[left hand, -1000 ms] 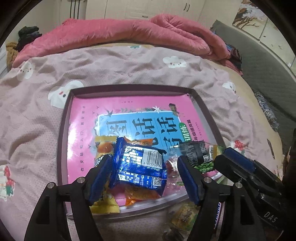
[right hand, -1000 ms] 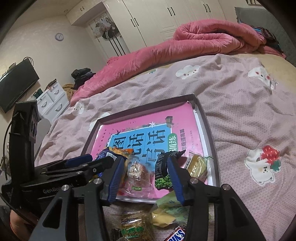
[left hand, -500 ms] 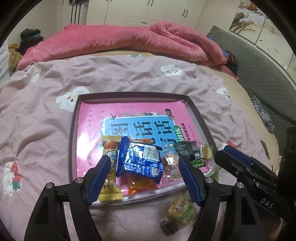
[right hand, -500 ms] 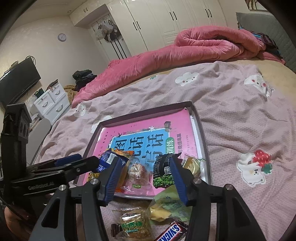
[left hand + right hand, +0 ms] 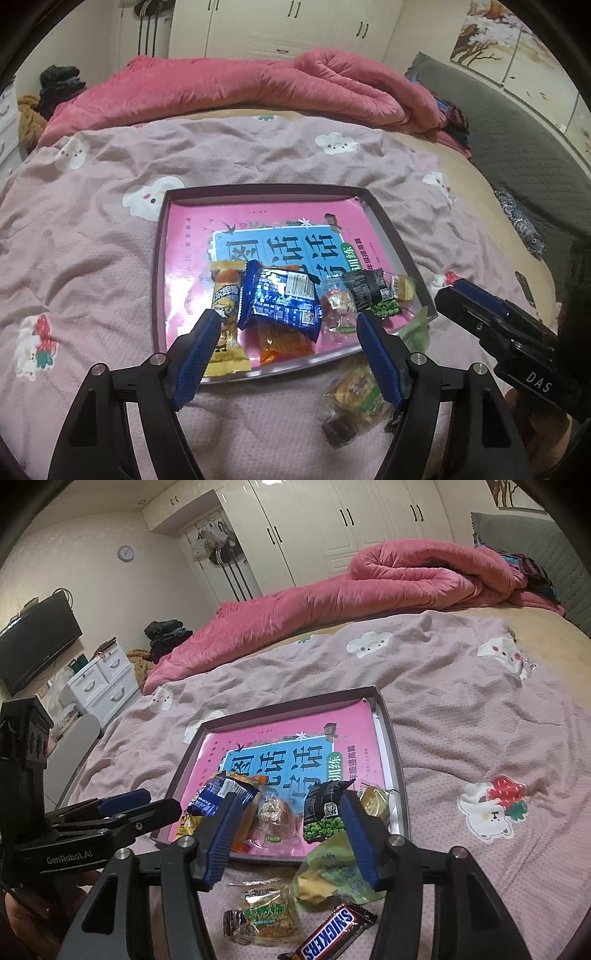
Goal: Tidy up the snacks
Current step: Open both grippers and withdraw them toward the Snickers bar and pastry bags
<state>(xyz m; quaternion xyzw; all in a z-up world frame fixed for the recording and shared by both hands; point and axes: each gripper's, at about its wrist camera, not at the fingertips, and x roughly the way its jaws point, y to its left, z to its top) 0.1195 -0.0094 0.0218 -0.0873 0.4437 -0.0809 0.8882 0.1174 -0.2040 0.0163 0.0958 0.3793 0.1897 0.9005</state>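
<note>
Six packets sit in the tray (image 5: 158, 258) in our left wrist view, all bunched along its near edge on the pink book cover (image 5: 192, 236). Left to right: yellow packet (image 5: 226, 317), long axis running near-to-far; blue packet (image 5: 280, 302), tilted, lying over the orange packet (image 5: 282, 341); clear-wrapped round snack (image 5: 337, 308); black-and-green pea packet (image 5: 371, 295), long axis angled far-left to near-right; small yellow candy (image 5: 402, 288) at the right end. Left gripper (image 5: 288, 354) hangs over the tray's near edge, fingers spread wide, nothing between them. Outside the tray on the pink bedspread (image 5: 74, 240): one green-label clear packet (image 5: 356, 391), with a dark wrapped candy (image 5: 338, 428) touching its near end, and a pale green packet (image 5: 417, 328) just beside the tray's near right corner. Right gripper (image 5: 476, 306) shows at the right edge; we cannot tell its state here.

Right wrist view: right gripper (image 5: 291, 834) is spread open, empty, over the tray's (image 5: 391, 738) near edge. We count four loose items in front of the tray: pale green packet (image 5: 332, 867) touching the rim, green-label clear packet (image 5: 269, 914), dark wrapped candy (image 5: 234, 921), one Snickers bar (image 5: 332, 936) with its long axis running near-left to far-right. In the tray we see the blue packet (image 5: 218, 794), round snack (image 5: 275, 816), pea packet (image 5: 325, 812) standing near-to-far, yellow candy (image 5: 375, 799). Left gripper (image 5: 125, 805) is at the left, side-on.
</note>
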